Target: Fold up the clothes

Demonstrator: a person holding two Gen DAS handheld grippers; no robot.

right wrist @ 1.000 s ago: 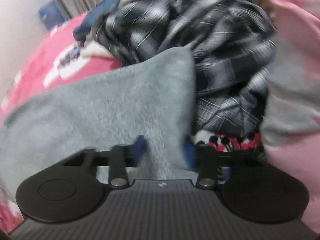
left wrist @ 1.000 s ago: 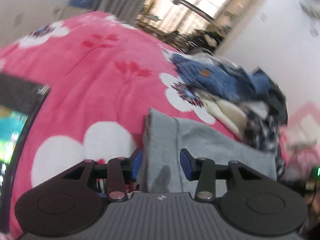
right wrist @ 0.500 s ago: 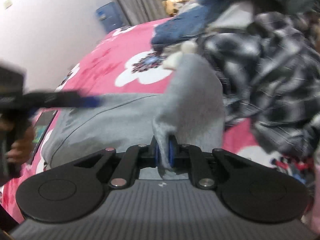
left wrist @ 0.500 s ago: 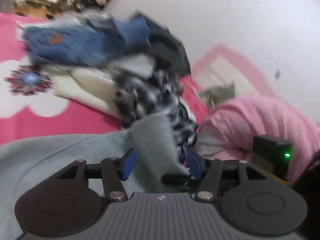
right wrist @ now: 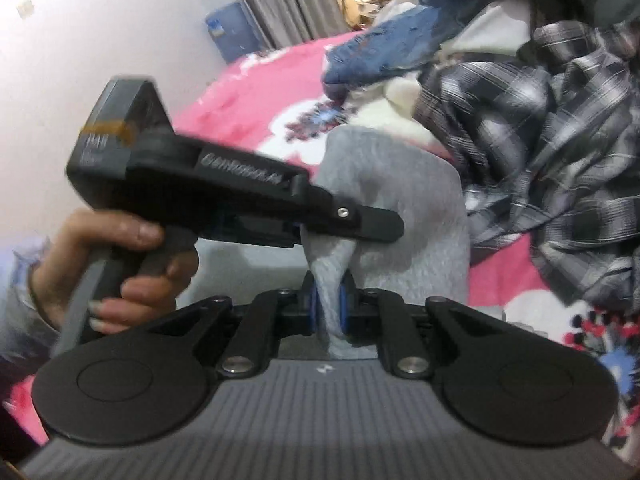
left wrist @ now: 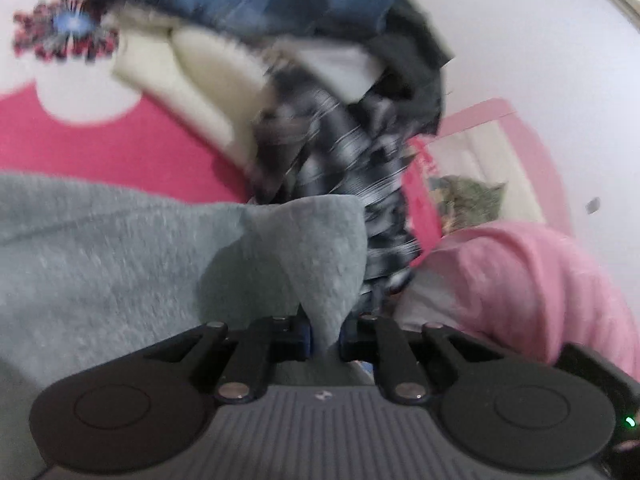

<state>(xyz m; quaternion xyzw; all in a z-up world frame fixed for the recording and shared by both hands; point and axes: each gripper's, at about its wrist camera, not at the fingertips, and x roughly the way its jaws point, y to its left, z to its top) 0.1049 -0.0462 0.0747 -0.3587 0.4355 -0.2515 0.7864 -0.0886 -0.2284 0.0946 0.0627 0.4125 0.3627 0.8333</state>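
In the right wrist view, at the left of the frame, a hand [right wrist: 120,264] holds the left gripper [right wrist: 316,232]. Its fingers [right wrist: 372,222] pinch the grey garment [right wrist: 400,208] from the side, in the middle of the frame. Just below, the right gripper [right wrist: 329,312] has its own fingers pressed on a fold of the same garment. The two grips are very near each other, almost touching. At the right of the frame lies a pile of clothes [right wrist: 540,100], with a plaid shirt on top, on the pink bed [right wrist: 260,92].

In the left wrist view, the garment [left wrist: 120,248] spreads over the left and lower part of the frame, and the left gripper [left wrist: 324,336] holds a raised corner at the bottom centre. The pile [left wrist: 340,140] is behind it, and a pink cloth [left wrist: 520,280] is at the right.

I judge that the step is to carry this edge across the garment. To do it well, both grips should move together at the same height, keep the edge tight, stay away from the pile, and let go only when the edge lies flat.
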